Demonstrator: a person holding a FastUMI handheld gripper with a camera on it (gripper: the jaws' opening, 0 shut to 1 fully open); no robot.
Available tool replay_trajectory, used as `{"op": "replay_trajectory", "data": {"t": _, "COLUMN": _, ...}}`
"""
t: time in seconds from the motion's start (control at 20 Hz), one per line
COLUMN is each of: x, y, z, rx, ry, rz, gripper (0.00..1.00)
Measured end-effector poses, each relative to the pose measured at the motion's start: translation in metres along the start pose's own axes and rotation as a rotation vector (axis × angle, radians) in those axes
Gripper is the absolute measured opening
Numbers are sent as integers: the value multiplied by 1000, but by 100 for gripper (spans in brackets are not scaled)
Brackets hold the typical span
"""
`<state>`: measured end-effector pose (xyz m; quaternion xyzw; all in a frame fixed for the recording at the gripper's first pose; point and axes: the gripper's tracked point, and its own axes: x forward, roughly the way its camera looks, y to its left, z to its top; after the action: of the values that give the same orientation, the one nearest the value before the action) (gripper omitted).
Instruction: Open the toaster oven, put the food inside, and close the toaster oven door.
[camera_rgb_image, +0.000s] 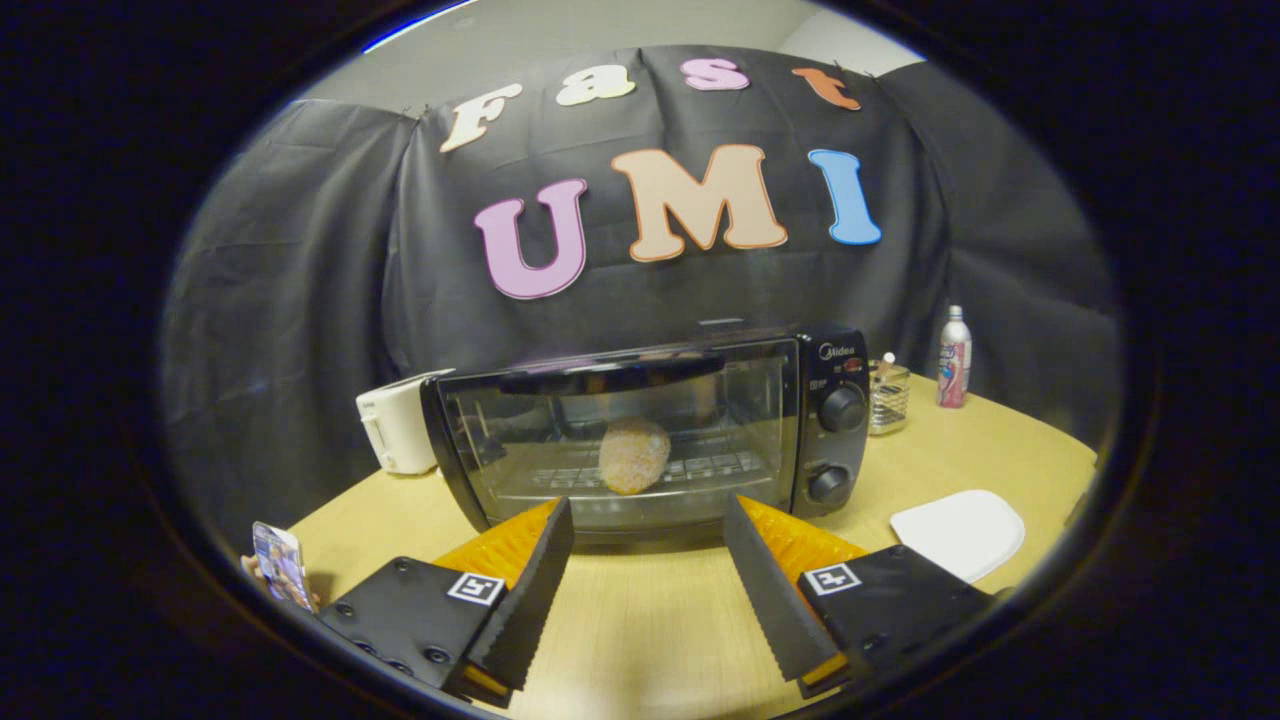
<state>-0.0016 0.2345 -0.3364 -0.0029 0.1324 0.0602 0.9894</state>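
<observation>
Toaster oven (650, 430) standing on a light wooden table (640, 620), just beyond the gripper's fingertips, door shut and upright, dark handle bar across the top of the glass. Behind the glass, on the wire rack, one round, pale, crumb-coated piece of food (633, 456), roughly centred in the chamber. Two black knobs (840, 408) stacked on the control panel at the oven's right end, one above the other.

Gripper (648, 520) low over the table in front of the oven, fingers spread wide apart, nothing between them but bare tabletop, tips near the oven's lower front edge but not clearly touching it. Square printed marker (475, 588) on top of each finger mount.

To the left of the oven, partly behind it, a white boxy appliance (398, 428), touching or nearly touching the oven's side. To the right, just beside the control panel, a small wire holder (888, 396) with something standing in it, too small to identify. Further right, near the table's back edge, an upright bottle (953, 358) with a pale cap. In front of that, on the table well to the right of the fingers, a flat white rounded board (958, 532). At the near left corner of the table, a small printed card or phone (278, 562), tilted. Black cloth wall behind everything.
</observation>
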Motion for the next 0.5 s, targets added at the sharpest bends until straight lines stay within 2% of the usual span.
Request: {"op": "replay_trajectory", "data": {"t": 0.5, "x": -36, "y": -63, "z": 69, "rx": -42, "ry": -100, "rz": -24, "gripper": 93}}
